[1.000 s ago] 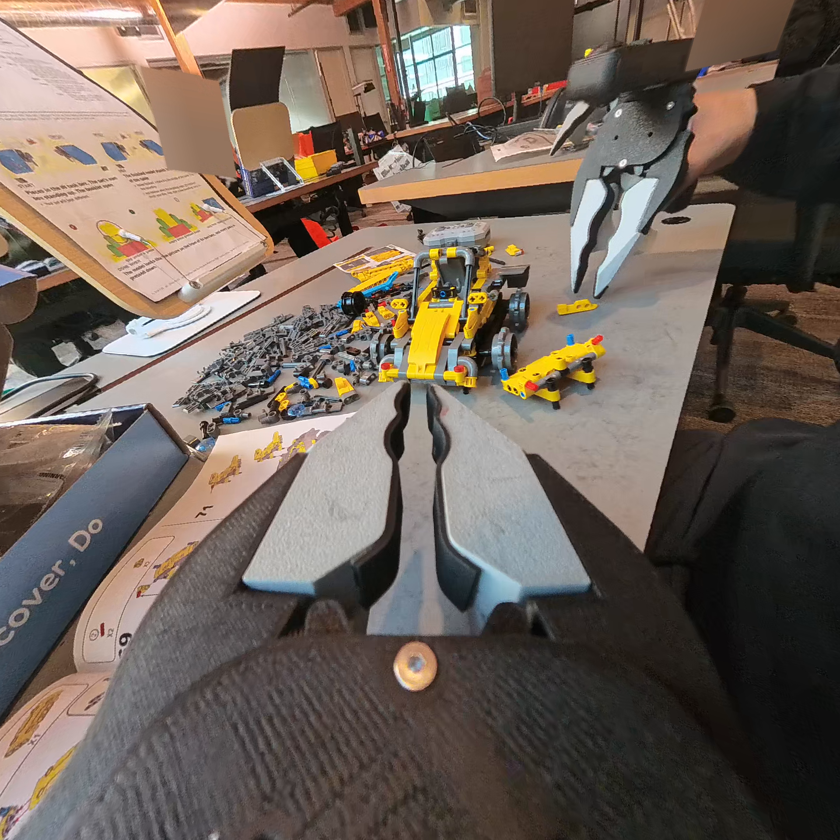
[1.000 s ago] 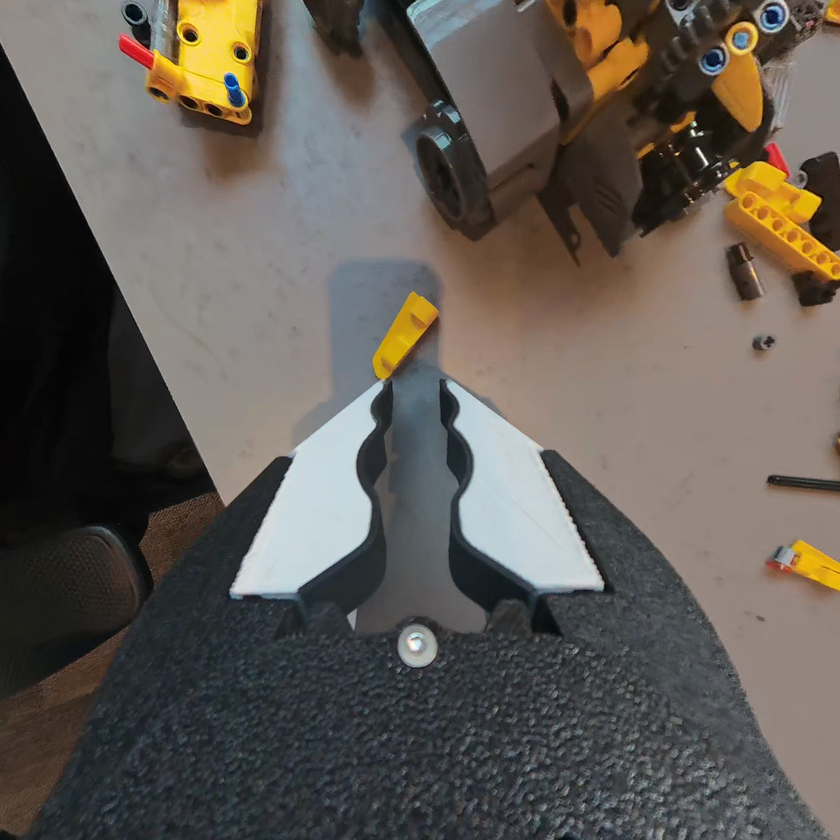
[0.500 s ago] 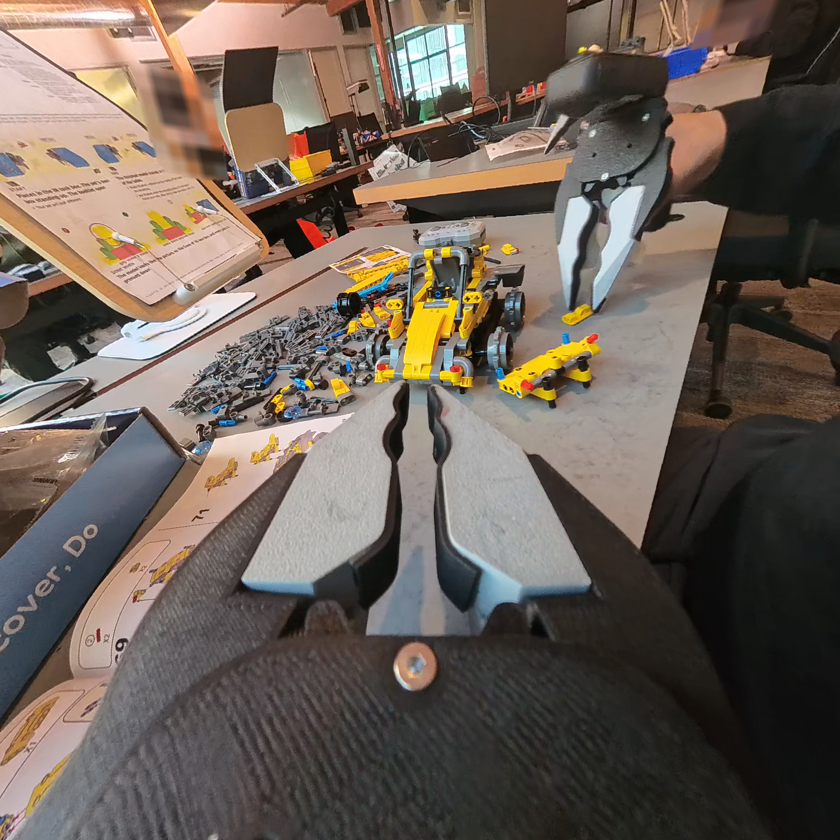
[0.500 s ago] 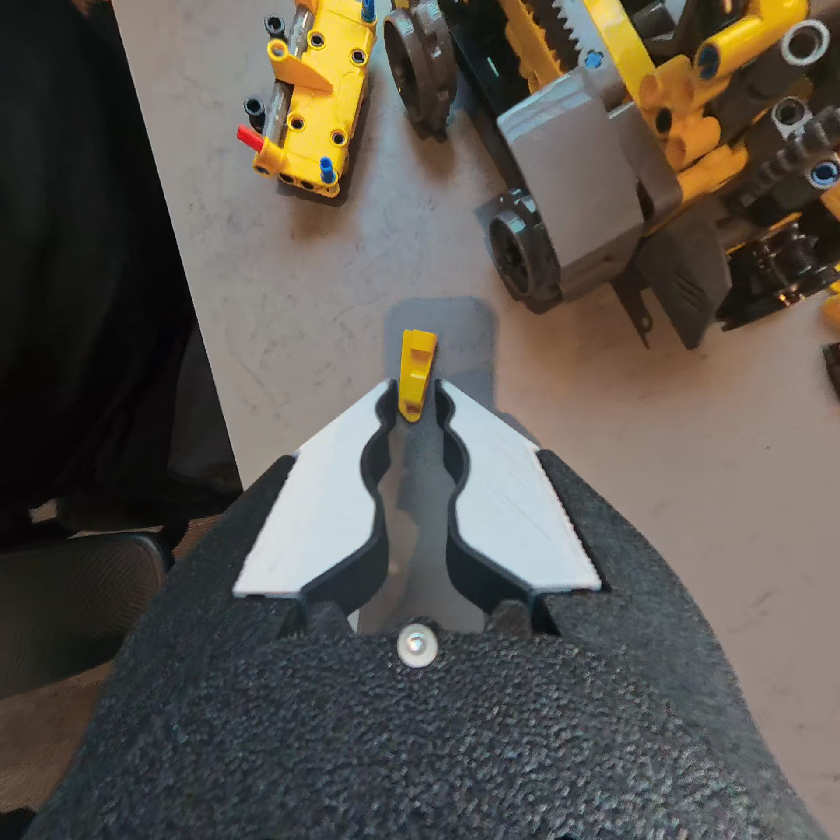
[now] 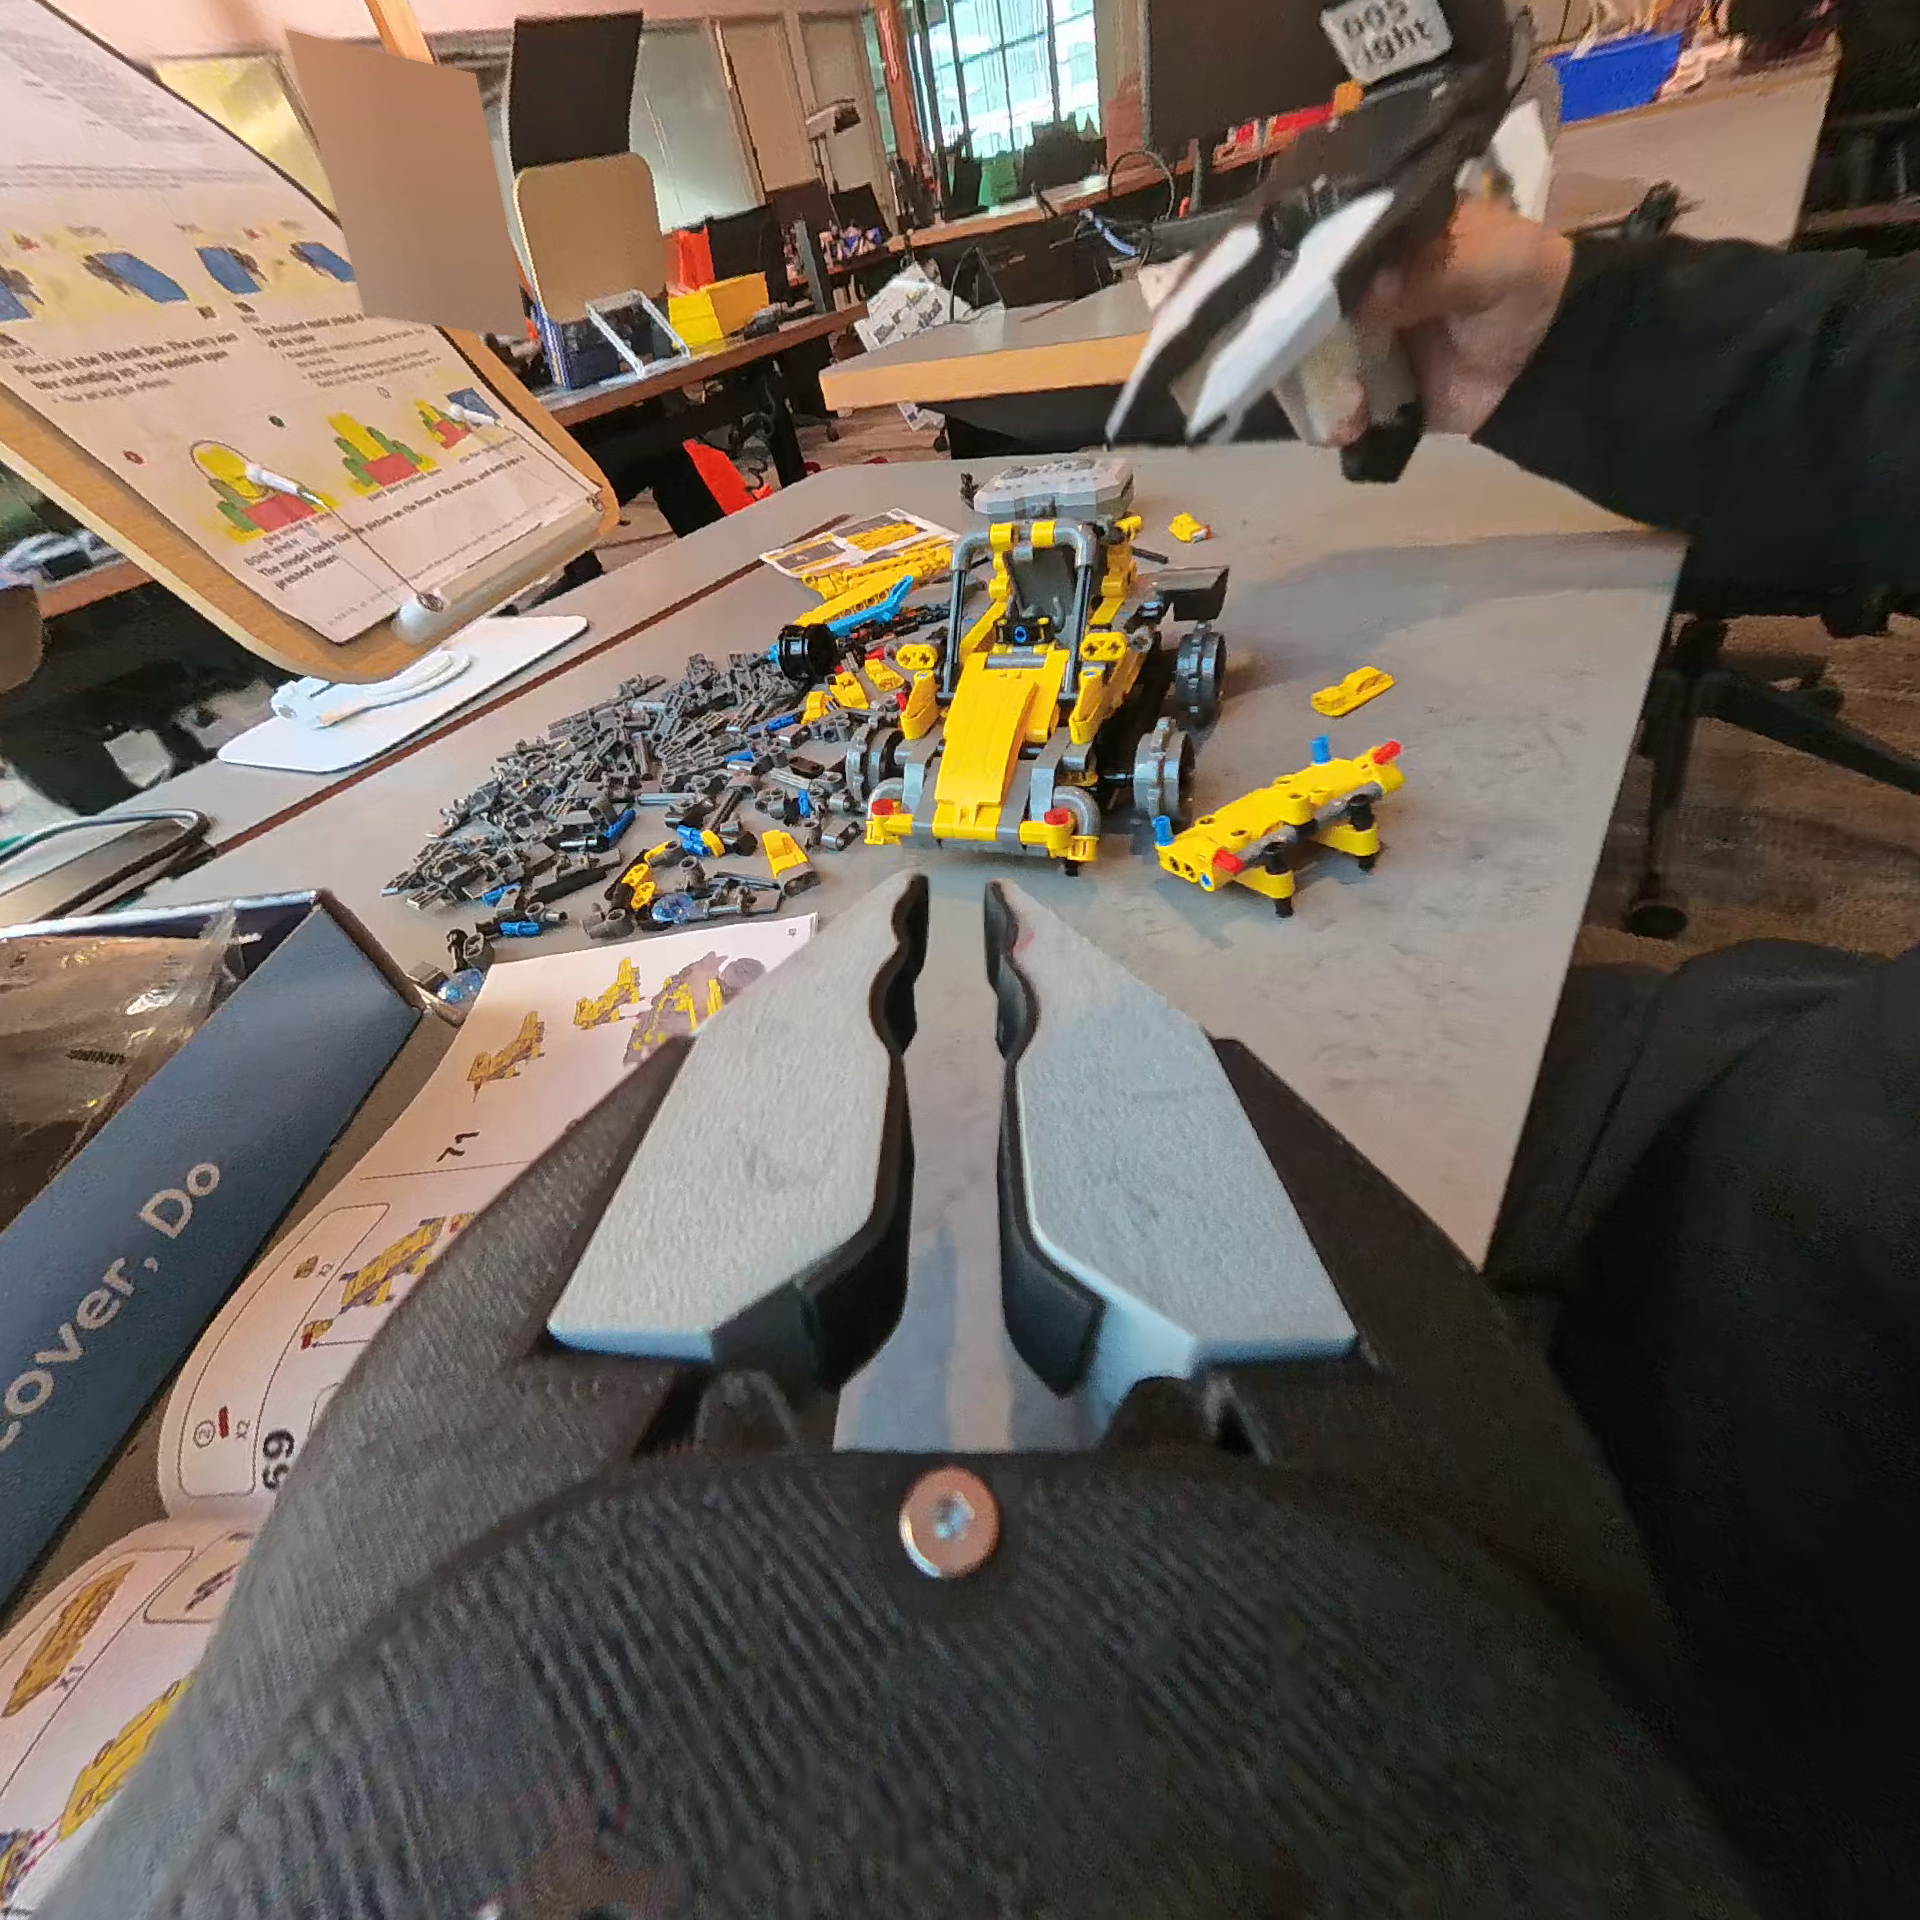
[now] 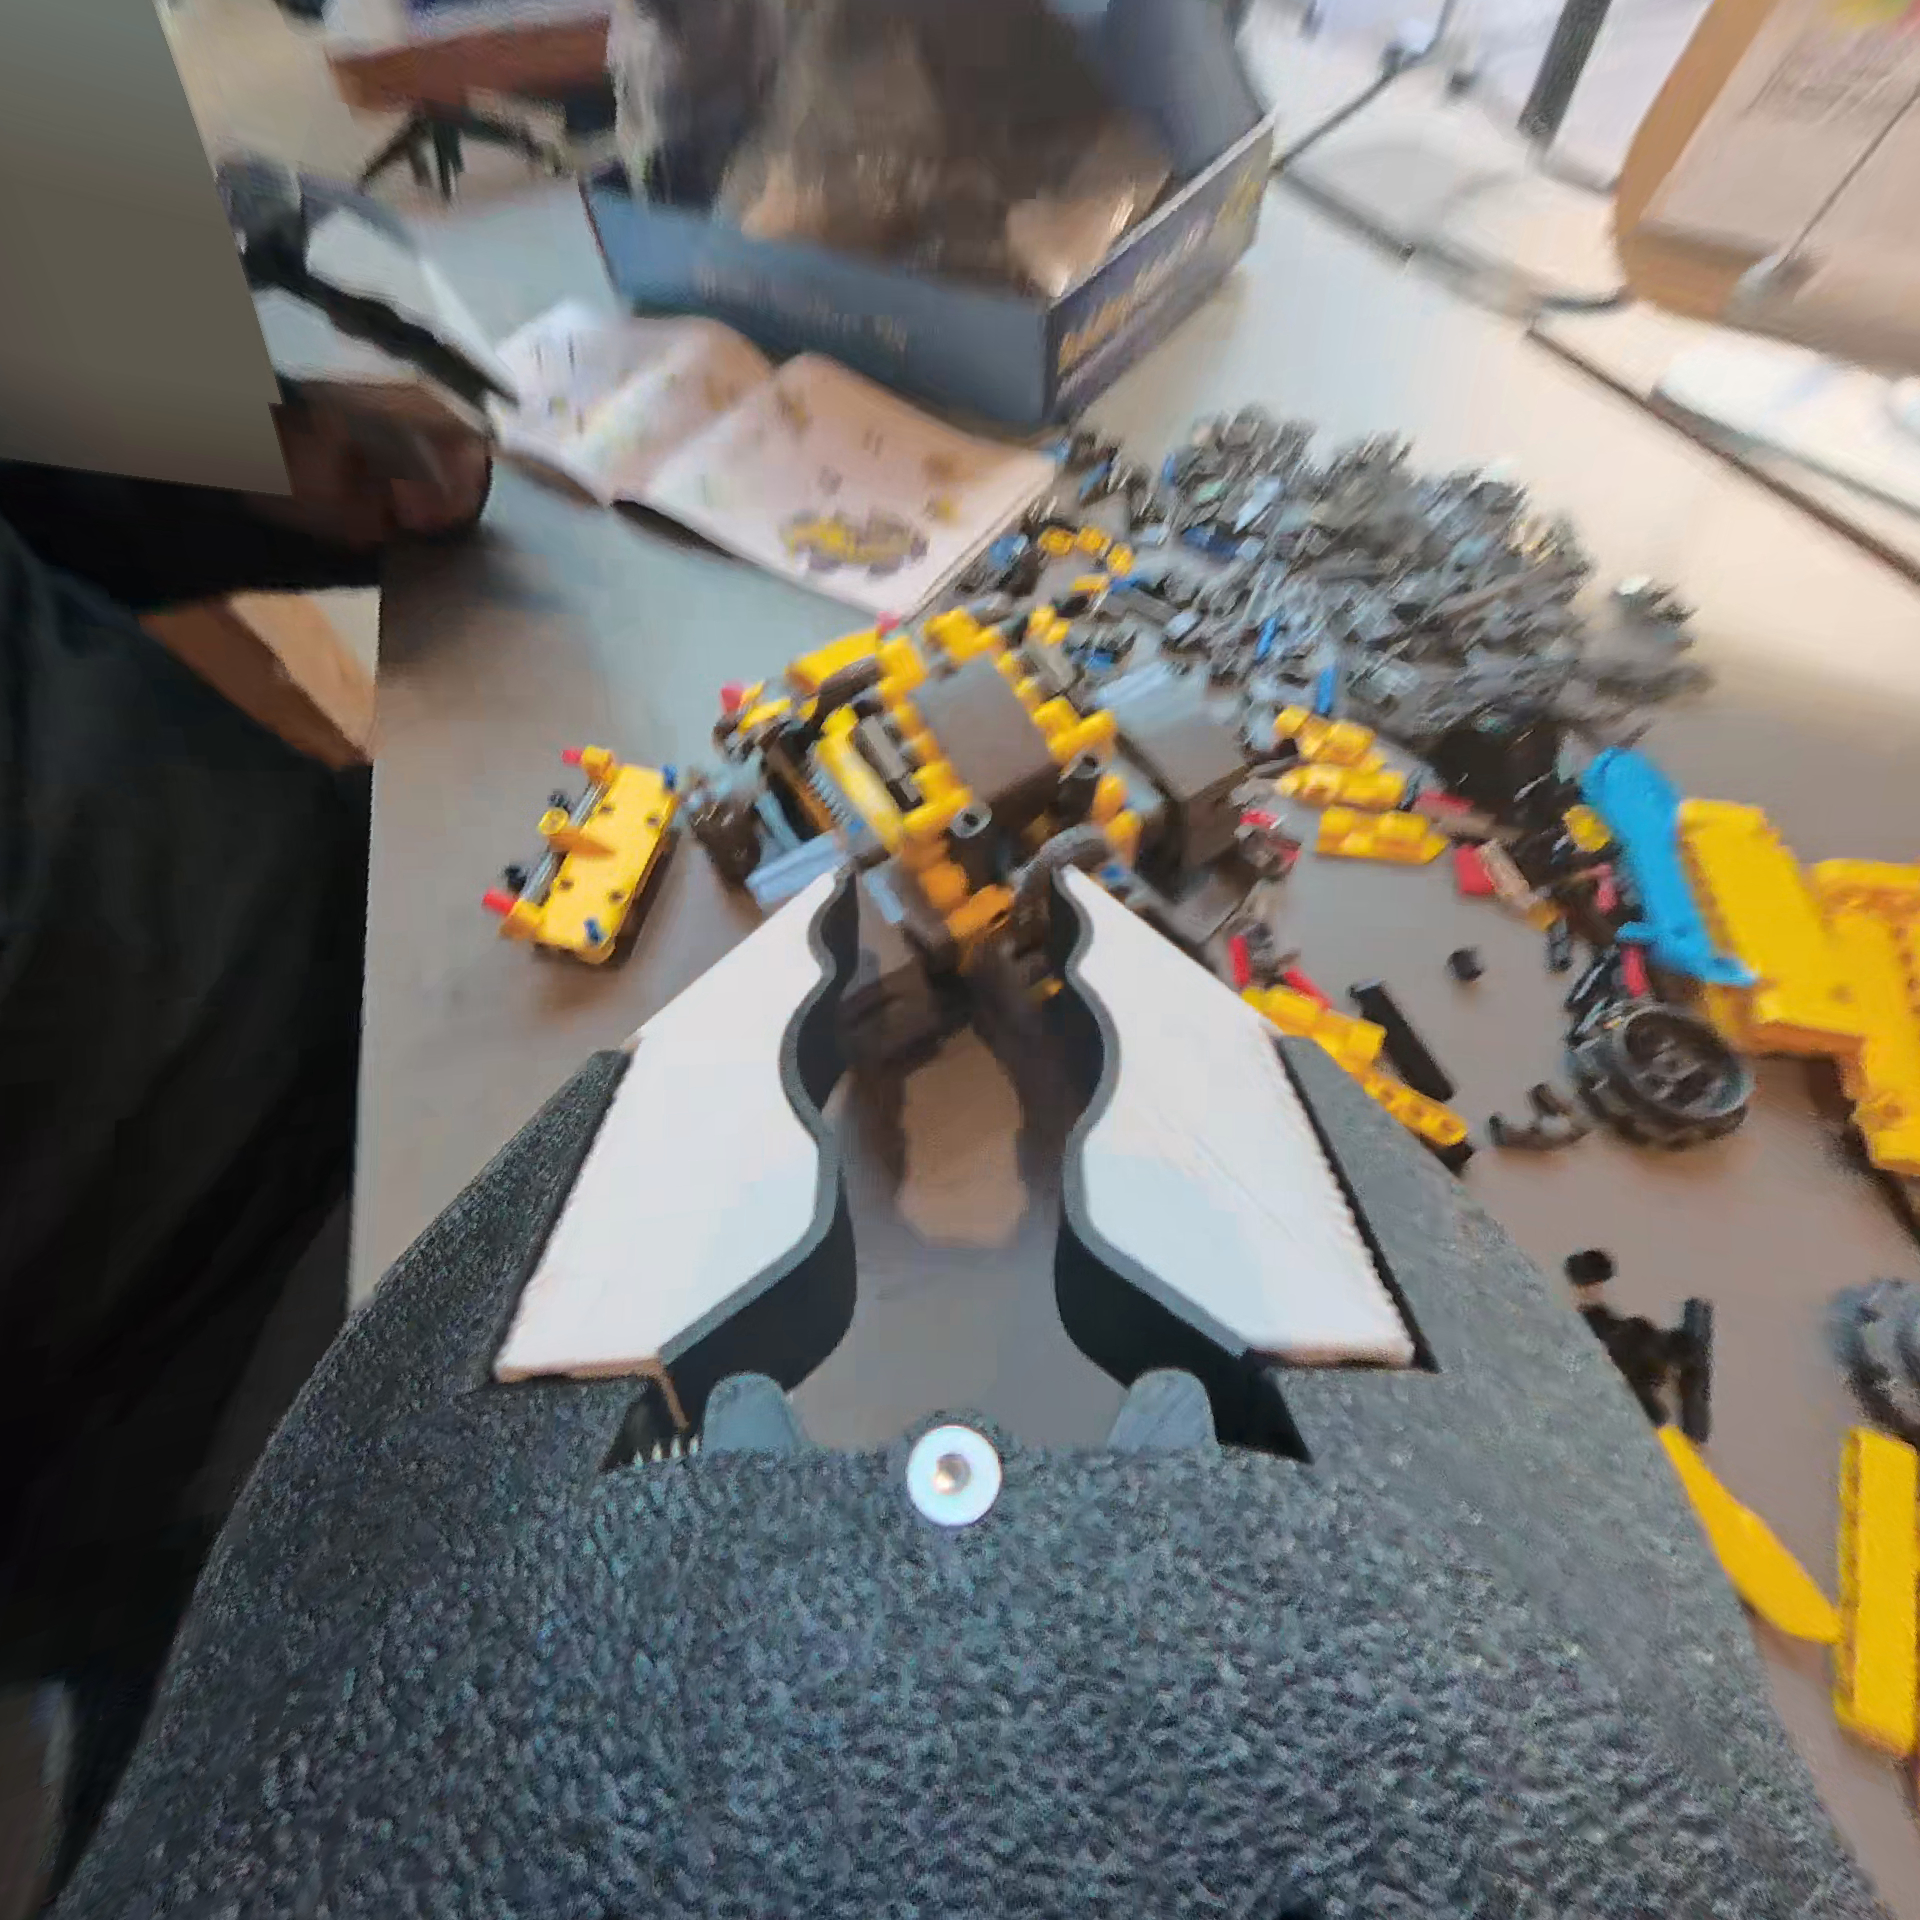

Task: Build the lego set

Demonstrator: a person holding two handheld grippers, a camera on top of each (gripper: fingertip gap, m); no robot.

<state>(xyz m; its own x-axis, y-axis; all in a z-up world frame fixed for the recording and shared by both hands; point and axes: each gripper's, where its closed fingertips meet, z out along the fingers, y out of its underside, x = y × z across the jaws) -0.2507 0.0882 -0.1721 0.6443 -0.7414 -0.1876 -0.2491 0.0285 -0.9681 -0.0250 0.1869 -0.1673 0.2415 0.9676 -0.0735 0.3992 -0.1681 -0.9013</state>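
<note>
Ahead of my left gripper (image 5: 954, 894): bare grey table (image 5: 1382, 997) up to the yellow brick vehicle (image 5: 1023, 717), which blocks the way straight on.
Left side: open instruction booklet (image 5: 582, 1029), dark blue box (image 5: 197, 1122) and a spread of loose grey parts (image 5: 613, 769) crowd that flank.
Right side: free strip along the table edge, broken by a small yellow sub-assembly (image 5: 1283, 816) and one small yellow piece (image 5: 1351, 689).
My right gripper (image 6: 951, 883): raised above the table, fingers parted, nothing between them; vehicle and parts lie below.

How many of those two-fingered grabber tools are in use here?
2. The left gripper sits low over the table's near edge, by the instruction booklet. The right gripper is raised above the yellow vehicle model.
</note>
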